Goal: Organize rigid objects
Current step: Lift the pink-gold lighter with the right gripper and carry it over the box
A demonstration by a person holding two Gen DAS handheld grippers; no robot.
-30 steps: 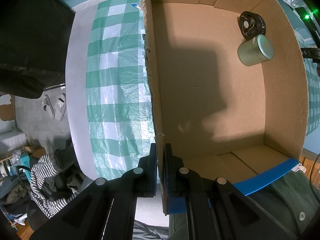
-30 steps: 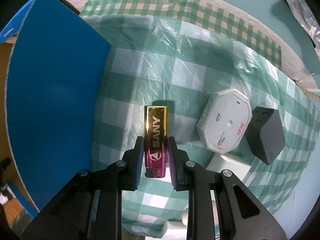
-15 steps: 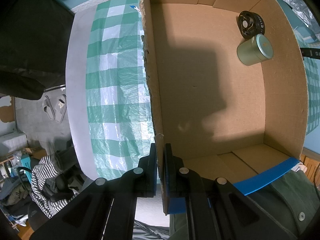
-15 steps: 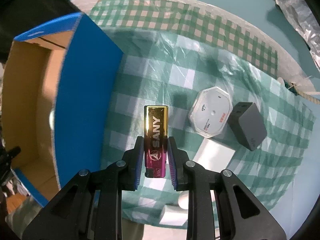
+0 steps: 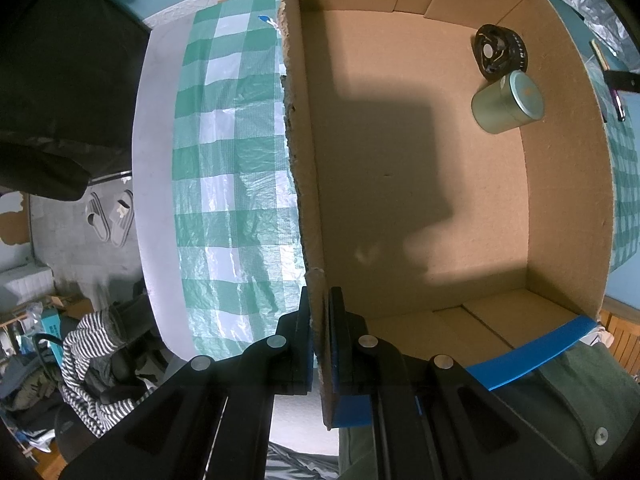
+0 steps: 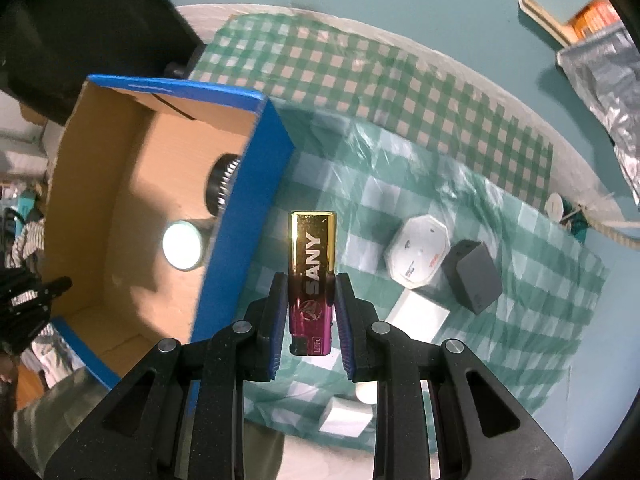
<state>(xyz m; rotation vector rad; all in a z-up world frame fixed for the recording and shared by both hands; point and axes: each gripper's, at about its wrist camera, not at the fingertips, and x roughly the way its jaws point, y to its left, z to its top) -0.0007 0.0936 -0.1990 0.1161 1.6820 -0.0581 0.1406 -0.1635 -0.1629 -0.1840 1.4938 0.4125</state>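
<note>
Green-checked tablecloth (image 5: 224,184), pair of grey slippers (image 5: 110,220) on the floor, striped garment (image 5: 92,364), crinkled silver bag (image 6: 600,92)

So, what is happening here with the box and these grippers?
A person is sorting small objects into a cardboard box. The left gripper is shut on the box's side wall. The right gripper holds a gold and magenta lighter marked SANY above the checked tablecloth, beside the box's blue outer wall. A green tin and a black round object already lie inside. A white octagonal case and a grey block wait on the cloth.
</note>
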